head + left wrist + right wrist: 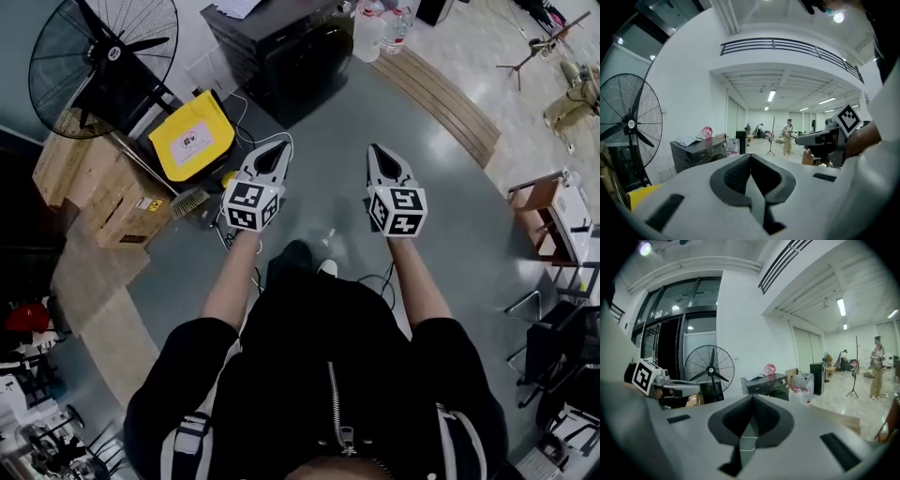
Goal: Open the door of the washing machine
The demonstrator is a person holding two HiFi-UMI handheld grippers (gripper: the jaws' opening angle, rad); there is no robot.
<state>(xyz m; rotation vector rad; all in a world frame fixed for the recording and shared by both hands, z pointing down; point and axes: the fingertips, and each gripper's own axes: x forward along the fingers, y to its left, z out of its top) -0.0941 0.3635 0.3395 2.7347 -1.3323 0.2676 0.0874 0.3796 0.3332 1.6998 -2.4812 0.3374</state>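
- step in hand: the approach. the task looks not yet begun, as neither tool is near the machine.
- the left gripper has its jaws pressed together with nothing between them; it is held out ahead of the person, roughly level, a little nose-down.
- the right gripper is likewise closed and empty, held alongside the left one, the two apart from each other.
- the washing machine, a dark box, stands well ahead of both tips, slightly to the left gripper's side, with bare floor between. some cloth or paper lies on its top.
- its door and handle cannot be made out from here, nor whether it is latched.
- left of the left gripper are a big standing fan and a yellow bin; water bottles sit just right of the machine.
- next move, as i judge it: step closer, find the door's edge or handle, part one tool's jaws and bring them onto it.
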